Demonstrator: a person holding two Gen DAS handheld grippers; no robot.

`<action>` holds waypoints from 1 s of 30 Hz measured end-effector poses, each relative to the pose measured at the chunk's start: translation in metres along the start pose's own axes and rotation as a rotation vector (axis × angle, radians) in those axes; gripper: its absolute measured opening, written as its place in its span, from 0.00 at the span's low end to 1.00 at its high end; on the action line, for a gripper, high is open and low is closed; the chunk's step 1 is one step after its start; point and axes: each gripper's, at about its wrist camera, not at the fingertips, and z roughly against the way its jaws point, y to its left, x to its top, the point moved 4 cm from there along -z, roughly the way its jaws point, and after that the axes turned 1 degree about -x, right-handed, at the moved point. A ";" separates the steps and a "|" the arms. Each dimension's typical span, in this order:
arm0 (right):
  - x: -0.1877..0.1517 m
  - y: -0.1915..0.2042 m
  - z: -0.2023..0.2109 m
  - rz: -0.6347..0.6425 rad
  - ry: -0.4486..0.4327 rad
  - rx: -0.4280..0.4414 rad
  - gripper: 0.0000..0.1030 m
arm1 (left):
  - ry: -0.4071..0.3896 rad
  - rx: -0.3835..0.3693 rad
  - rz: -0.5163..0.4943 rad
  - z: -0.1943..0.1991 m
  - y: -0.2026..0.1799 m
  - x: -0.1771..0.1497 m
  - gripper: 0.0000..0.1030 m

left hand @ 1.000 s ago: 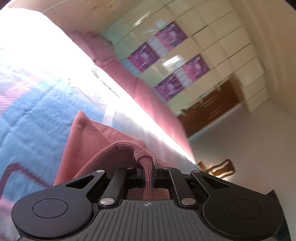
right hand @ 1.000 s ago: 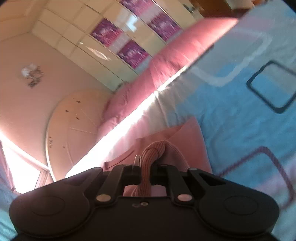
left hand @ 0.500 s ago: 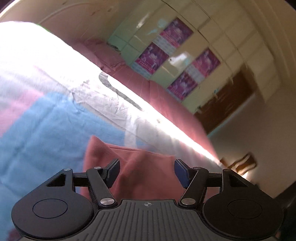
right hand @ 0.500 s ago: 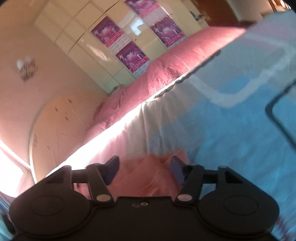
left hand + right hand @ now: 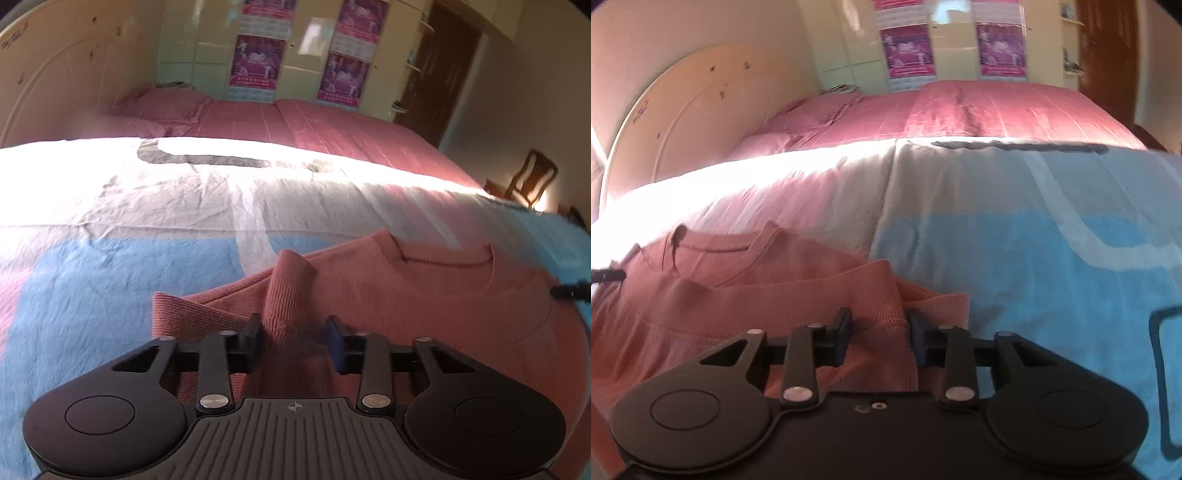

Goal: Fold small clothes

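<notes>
A pink knit sweater [image 5: 424,295] lies on the blue, white and pink bed cover [image 5: 92,295], neckline away from me. My left gripper [image 5: 293,332] sits low over its left side. Its jaws are closing around a raised ridge of fabric [image 5: 291,284], with a small gap still showing at the right pad. In the right wrist view the sweater [image 5: 738,295] spreads to the left. My right gripper [image 5: 877,326] is closing around the folded ribbed hem [image 5: 871,295] at the sweater's right edge. The hem lies between the pads, not clearly pinched.
Beyond the cover lie a pink bedspread [image 5: 332,125] and pillows [image 5: 798,122] against a cream headboard [image 5: 683,110]. A wardrobe with purple posters [image 5: 255,66] lines the far wall. A wooden chair [image 5: 532,177] and a dark door [image 5: 439,77] stand at the right.
Both grippers were shut on ribbed fabric, then opened wide and let it go. Both have since rolled level, dropped onto the sweater and narrowed their jaws around fabric folds.
</notes>
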 end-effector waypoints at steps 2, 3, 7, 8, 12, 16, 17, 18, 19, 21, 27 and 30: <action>0.000 0.001 0.001 0.021 0.003 0.018 0.10 | -0.021 -0.001 -0.017 0.005 -0.004 -0.001 0.12; 0.000 0.002 0.002 0.031 -0.001 0.016 0.10 | -0.047 0.007 -0.025 0.010 -0.006 0.000 0.12; 0.007 0.006 0.023 0.065 -0.108 -0.014 0.09 | -0.192 0.008 -0.055 0.040 -0.013 0.002 0.11; 0.010 0.007 0.033 0.067 -0.151 -0.018 0.09 | -0.241 0.005 -0.052 0.052 -0.014 0.003 0.11; 0.024 0.016 0.050 0.111 -0.268 -0.051 0.09 | -0.326 0.037 -0.018 0.065 -0.009 0.017 0.11; 0.028 0.006 0.017 0.044 -0.203 -0.069 0.09 | -0.200 0.058 0.056 0.028 0.004 0.017 0.11; 0.026 0.004 0.009 0.028 -0.183 -0.071 0.09 | -0.178 0.070 0.052 0.021 0.005 0.015 0.11; 0.022 0.001 0.001 0.007 -0.158 -0.075 0.09 | -0.167 0.081 0.043 0.017 0.005 0.012 0.11; 0.020 -0.001 -0.005 -0.006 -0.143 -0.080 0.09 | -0.162 0.083 0.040 0.013 0.005 0.010 0.11; 0.015 -0.005 -0.012 -0.024 -0.129 -0.079 0.09 | -0.147 0.083 0.050 0.008 0.008 0.007 0.11; 0.010 -0.004 -0.018 -0.021 -0.108 -0.091 0.11 | -0.119 0.075 0.065 -0.003 0.007 0.004 0.12; 0.018 -0.001 -0.012 -0.019 -0.094 -0.135 0.48 | -0.119 0.075 0.072 0.007 0.003 0.009 0.48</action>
